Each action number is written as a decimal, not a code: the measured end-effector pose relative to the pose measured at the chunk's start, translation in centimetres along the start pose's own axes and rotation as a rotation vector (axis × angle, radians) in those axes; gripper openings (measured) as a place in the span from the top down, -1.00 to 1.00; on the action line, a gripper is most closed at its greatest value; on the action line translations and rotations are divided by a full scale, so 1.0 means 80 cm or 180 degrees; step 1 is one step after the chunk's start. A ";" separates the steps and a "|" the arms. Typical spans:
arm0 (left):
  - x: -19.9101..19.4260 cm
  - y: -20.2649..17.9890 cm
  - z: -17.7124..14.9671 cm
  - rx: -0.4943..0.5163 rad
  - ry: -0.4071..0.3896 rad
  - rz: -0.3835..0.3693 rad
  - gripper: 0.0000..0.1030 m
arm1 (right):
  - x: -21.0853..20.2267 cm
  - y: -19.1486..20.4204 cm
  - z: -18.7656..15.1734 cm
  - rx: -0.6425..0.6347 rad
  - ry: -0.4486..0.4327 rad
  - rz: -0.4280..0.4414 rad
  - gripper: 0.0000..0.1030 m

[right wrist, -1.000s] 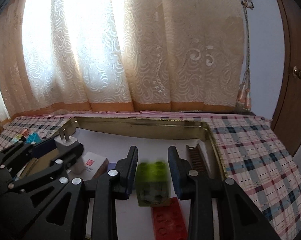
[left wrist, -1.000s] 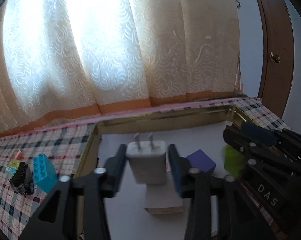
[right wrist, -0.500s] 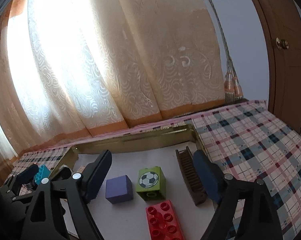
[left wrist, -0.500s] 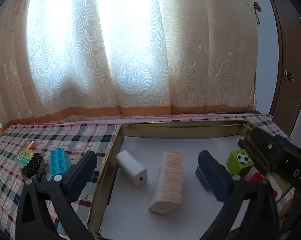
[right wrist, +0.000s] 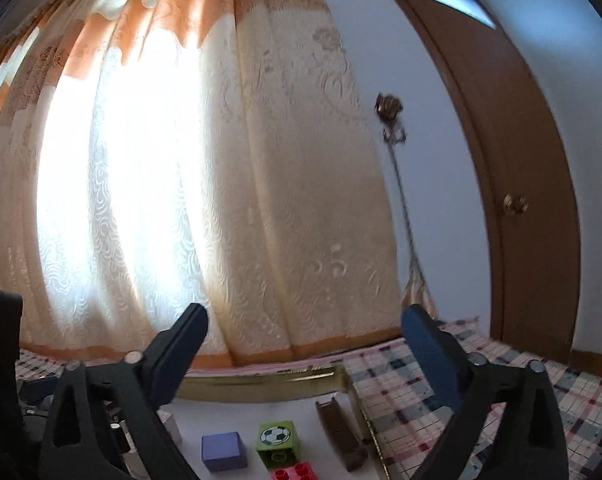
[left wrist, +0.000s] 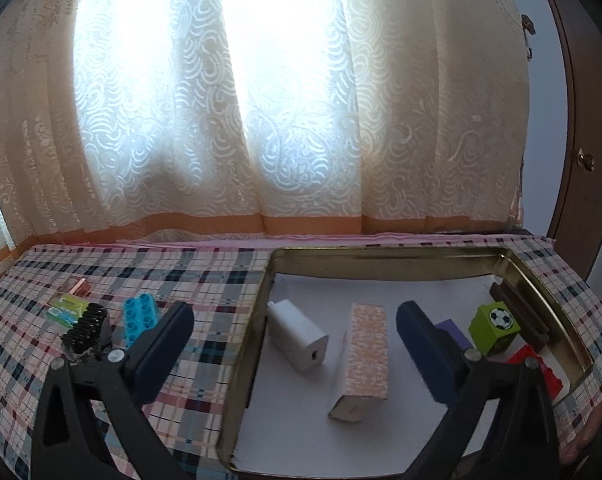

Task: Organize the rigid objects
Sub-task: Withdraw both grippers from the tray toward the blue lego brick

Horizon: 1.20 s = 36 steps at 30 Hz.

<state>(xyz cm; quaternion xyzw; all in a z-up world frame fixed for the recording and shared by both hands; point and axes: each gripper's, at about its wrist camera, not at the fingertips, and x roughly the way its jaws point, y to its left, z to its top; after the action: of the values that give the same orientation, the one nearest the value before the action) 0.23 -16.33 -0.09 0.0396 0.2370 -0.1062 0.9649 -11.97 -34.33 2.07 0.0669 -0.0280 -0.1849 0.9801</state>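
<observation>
Both grippers are pulling back, having released the charger and green block. From the left wrist, the left gripper (left wrist: 293,336) is gaping wide and empty above a gold-rimmed metal tray (left wrist: 381,254); a white plastic charger (left wrist: 297,336) and a patterned pink box (left wrist: 363,360) are lying inside. A blue plastic brick (left wrist: 139,318) and black comb (left wrist: 85,330) are waiting on the plaid tablecloth (left wrist: 205,280).

From the right wrist, the right gripper (right wrist: 303,346) is tilting upward, wide and empty, over a green football-printed block (right wrist: 277,442) and purple cube (right wrist: 223,450).
</observation>
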 end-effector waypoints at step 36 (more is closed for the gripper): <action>0.003 0.174 -0.019 -0.0312 0.0125 0.0532 -0.99 | 0.002 0.118 -0.030 0.0048 0.0681 0.0255 -0.95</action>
<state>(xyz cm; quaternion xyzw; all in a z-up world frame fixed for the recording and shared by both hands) 2.86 -2.63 -1.20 0.0140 0.2567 -0.0128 0.9663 -8.23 -25.38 1.07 0.0924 0.0728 -0.1372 0.9835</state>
